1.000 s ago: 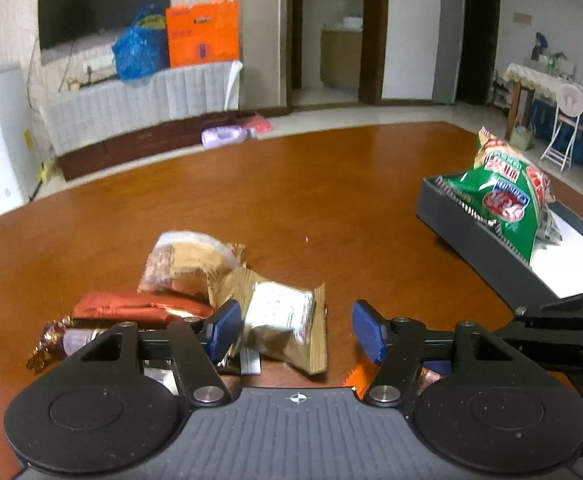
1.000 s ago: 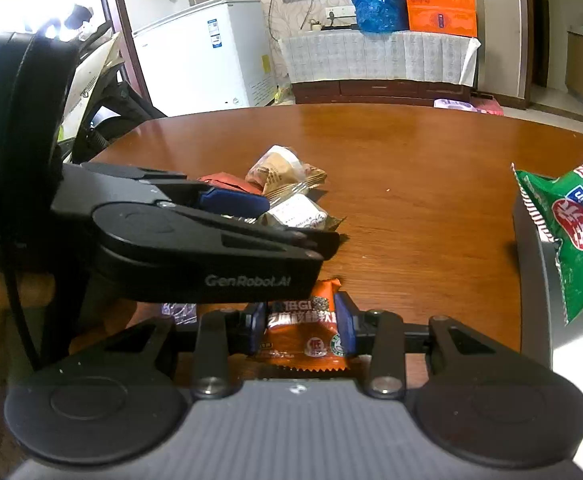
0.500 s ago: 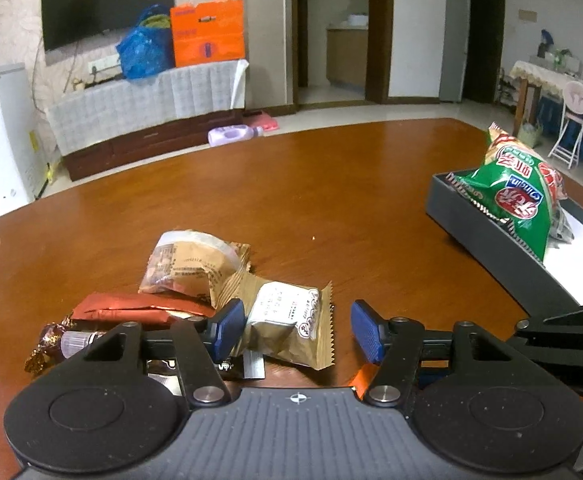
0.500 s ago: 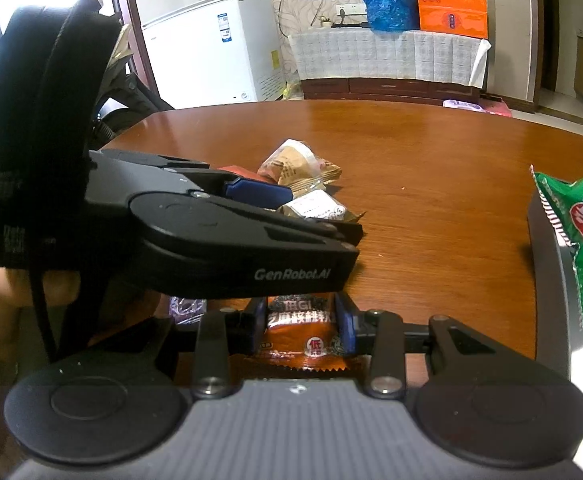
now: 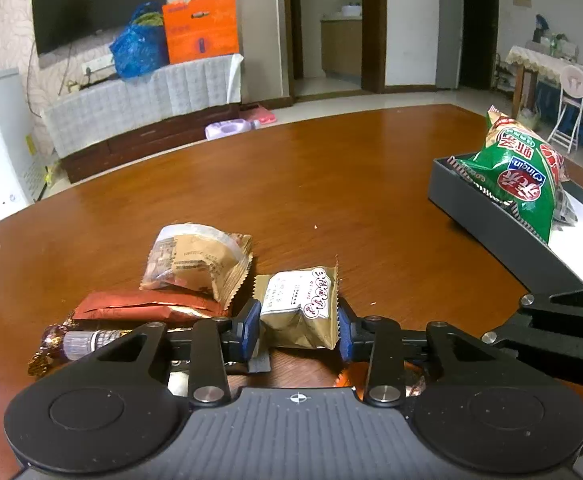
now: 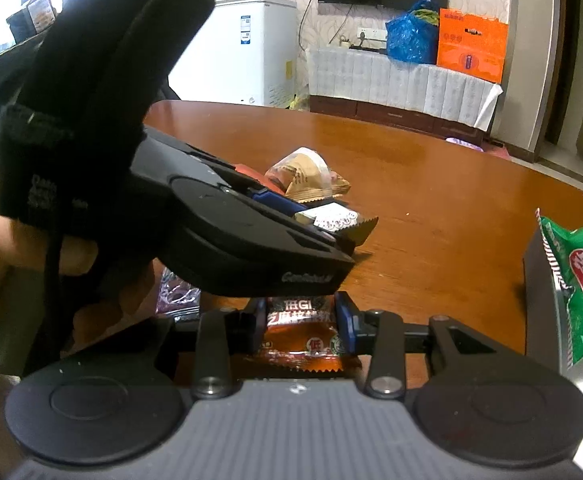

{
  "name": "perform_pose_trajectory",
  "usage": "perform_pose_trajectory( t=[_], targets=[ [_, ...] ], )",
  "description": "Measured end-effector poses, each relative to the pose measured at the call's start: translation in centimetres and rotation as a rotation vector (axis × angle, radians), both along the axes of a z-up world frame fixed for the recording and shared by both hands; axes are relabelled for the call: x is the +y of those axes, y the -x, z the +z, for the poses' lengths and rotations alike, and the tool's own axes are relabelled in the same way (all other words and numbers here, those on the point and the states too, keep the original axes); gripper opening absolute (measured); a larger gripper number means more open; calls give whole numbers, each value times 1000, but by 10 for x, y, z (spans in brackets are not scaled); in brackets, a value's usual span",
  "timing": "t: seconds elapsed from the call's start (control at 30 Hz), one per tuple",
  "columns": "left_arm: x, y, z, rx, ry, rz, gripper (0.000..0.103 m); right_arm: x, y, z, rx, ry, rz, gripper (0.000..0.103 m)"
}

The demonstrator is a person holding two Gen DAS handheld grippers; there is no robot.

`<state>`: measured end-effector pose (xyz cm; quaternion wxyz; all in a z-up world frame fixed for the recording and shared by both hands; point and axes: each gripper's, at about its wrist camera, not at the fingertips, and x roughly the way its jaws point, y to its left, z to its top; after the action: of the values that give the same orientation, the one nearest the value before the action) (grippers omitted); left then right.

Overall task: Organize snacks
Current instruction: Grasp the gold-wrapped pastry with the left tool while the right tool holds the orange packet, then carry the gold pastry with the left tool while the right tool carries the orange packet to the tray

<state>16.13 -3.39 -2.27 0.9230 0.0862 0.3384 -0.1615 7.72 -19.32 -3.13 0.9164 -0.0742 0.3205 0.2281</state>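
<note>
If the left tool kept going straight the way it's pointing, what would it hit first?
The left tool has just been closing on the gold snack packet. Straight ahead looks like bare wooden table, sooner than anything else, though depth is unclear.

dim indoor light (fisheye-warped edges)

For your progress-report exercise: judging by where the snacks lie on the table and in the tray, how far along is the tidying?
Done: a green chip bag already lies in the grey tray. In hand: the left gripper, whose jaws have just been closing, clamps a gold packet; the right gripper grips an orange packet. Left: a tan pastry packet, a red packet and a wrapped candy remain on the table.
</note>
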Motion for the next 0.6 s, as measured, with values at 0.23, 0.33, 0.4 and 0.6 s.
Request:
perform_pose_trajectory(
  t=[0.23, 0.33, 0.4, 0.6],
  targets=[
    [2, 19, 21, -53, 31, 15, 39, -4, 10, 4, -35, -2, -53, 38],
    [4, 29, 32, -74, 66, 24, 39, -7, 21, 10, -100, 19, -78, 38],
    [6, 37, 38, -85, 81, 26, 39, -11, 29, 14, -134, 20, -99, 38],
    [9, 57, 52, -109, 91, 21, 39, -33, 57, 32, -206, -23, -167, 37]
  ],
)
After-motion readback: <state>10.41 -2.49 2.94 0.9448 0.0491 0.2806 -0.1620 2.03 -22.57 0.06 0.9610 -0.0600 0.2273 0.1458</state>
